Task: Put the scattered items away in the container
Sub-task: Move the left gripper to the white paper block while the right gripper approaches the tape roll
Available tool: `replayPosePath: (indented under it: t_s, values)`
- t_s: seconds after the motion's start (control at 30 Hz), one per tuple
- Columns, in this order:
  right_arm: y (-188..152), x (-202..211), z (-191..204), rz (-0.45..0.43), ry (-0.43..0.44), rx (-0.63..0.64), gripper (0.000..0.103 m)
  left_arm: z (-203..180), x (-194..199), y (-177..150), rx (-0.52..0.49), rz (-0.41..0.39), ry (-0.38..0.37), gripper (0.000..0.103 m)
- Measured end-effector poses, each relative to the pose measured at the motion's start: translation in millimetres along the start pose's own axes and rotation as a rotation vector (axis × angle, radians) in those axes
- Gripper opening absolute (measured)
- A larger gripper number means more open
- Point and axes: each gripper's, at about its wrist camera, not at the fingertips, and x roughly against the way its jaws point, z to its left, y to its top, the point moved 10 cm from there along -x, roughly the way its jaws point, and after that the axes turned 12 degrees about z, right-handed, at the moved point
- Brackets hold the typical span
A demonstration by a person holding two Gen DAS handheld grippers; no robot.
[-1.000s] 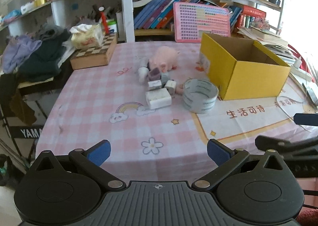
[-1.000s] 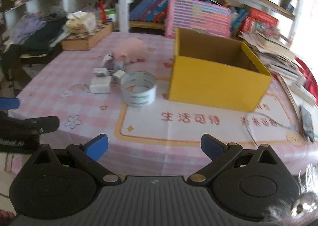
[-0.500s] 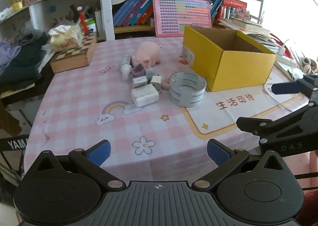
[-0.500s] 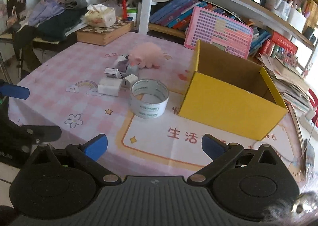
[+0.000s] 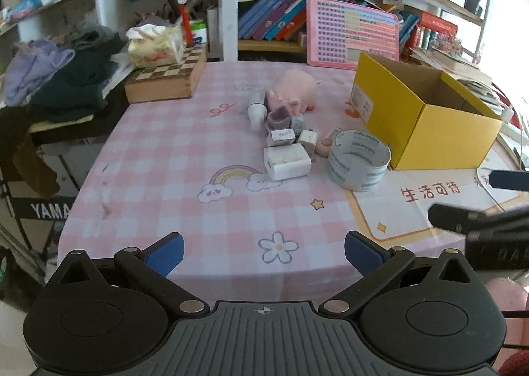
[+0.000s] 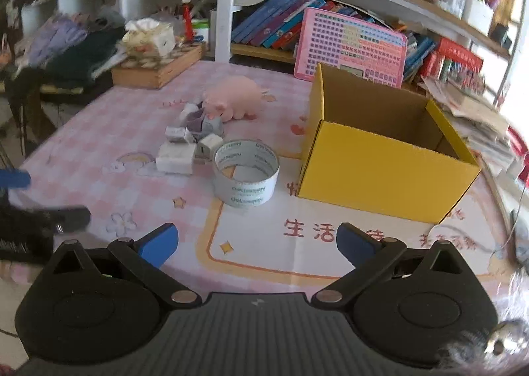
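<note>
The left gripper (image 5: 263, 252) hangs over the near edge of the table (image 5: 165, 157) with its blue pads wide apart and nothing between them. The right gripper (image 6: 256, 242) is the same, spread wide and holding nothing. In the left view the right gripper pokes in from the right side, blurry and cut off by the edge. In the right view the left gripper is a dark blur at the left edge.

The cloth has red Chinese writing (image 6: 309, 230) near the right gripper, partly hidden by a pad. A roll of tape (image 5: 359, 160) stands just beside the yellow box (image 6: 383, 151); the print on it is too small to read. The box is open on top. A white block (image 5: 287, 163) sits just left of the tape. Behind it is a heap of small boxes (image 5: 287, 131) that touch each other and are hard to tell apart. A pink pig toy (image 5: 296, 90) lies behind the heap.

Off the table's left side, white letters read "YAMA" (image 5: 51, 210), then get cut off. Far back are a chessboard box (image 5: 165, 78), a pink chart (image 5: 352, 33) and shelves of books (image 5: 274, 19).
</note>
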Motion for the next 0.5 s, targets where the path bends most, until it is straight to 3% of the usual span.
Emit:
replayPosePath:
  t_s: [0.1, 0.2, 0.33, 0.5]
  values:
    - [6.4, -1.3, -3.5, 0.004, 0.048, -0.042, 0.102, -0.3, -3.2, 7.6, -0.028, -0.008, 0.008, 0.103]
    - [10.4, -7.1, -4.7, 0.012, 0.023, -0.024, 0.099, 2.8, -7.8, 15.1, -0.028, 0.0, 0.038, 0.103]
    - [20.4, -17.6, -0.5, 0.016, 0.048, 0.003, 0.079, 7.2, -15.0, 19.0, 0.035, 0.022, 0.033, 0.103]
    - [29.9, -33.9, 8.9, 0.033, 0.086, 0.061, 0.069, 6.2, -25.0, 20.7, 0.06, 0.038, 0.016, 0.101]
